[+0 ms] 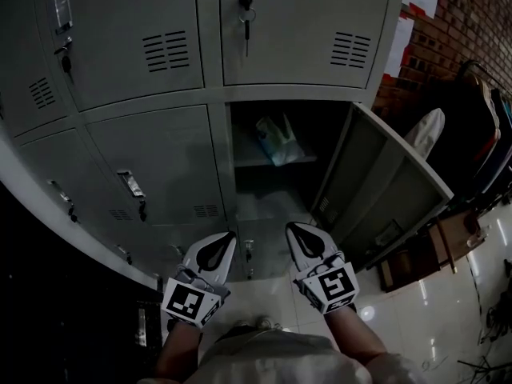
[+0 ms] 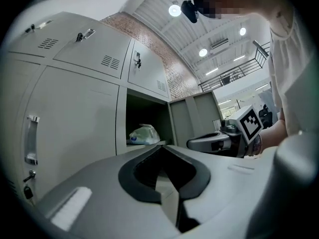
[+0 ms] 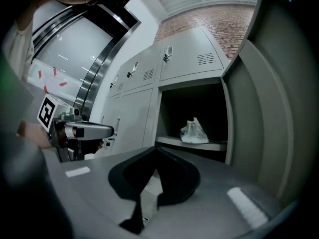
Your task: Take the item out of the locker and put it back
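A white and pale-green plastic bag (image 1: 278, 140) (image 2: 144, 134) (image 3: 194, 132) lies on the shelf (image 1: 300, 160) inside the open locker. The locker's grey door (image 1: 384, 190) swings out to the right. My left gripper (image 1: 230, 236) (image 2: 162, 147) hovers in front of the locker, below and left of the opening, with its jaws together and nothing in them. Beside it, my right gripper (image 1: 291, 229) (image 3: 157, 149) points at the opening, shut and empty too. Both are well short of the bag.
Closed grey lockers surround the open one; a key (image 1: 246, 10) hangs in the door above it. A brick wall (image 1: 456, 14) and dark clutter (image 1: 480, 134) stand to the right. Glossy floor tiles (image 1: 432, 310) lie below the door.
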Demonstrator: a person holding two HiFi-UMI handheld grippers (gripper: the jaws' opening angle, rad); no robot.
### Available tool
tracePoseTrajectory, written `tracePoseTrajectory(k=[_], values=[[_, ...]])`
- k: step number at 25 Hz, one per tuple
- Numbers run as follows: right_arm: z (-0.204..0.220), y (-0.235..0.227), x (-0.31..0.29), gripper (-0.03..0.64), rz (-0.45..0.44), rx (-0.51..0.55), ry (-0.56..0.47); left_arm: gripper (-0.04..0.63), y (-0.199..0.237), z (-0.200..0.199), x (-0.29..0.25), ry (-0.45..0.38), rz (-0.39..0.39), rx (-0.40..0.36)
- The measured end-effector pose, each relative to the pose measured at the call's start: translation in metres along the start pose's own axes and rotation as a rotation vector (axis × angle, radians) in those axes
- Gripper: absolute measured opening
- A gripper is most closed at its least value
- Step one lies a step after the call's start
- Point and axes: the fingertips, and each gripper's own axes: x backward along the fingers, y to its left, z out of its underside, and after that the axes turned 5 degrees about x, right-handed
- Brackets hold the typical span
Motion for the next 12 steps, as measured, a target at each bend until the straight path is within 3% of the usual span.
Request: tracePoseTrajectory(k=[9, 11, 12], values=[[-0.01, -0.036, -0.036, 0.0, 0.076, -0.014, -0.022, 0.005, 0.017, 0.007, -0.03, 0.017, 0.053, -0.002], [-0.019, -0.041, -0.054, 0.079, 0.045, -0.016, -0.034, 0.005, 0.018, 0.006, -0.035, 0.017, 0.069, 0.0], [-0.025, -0.045, -0.064, 0.176, 0.033, -0.021, -0.04, 0.005, 0.019, 0.006, -0.037, 0.017, 0.075, 0.003]])
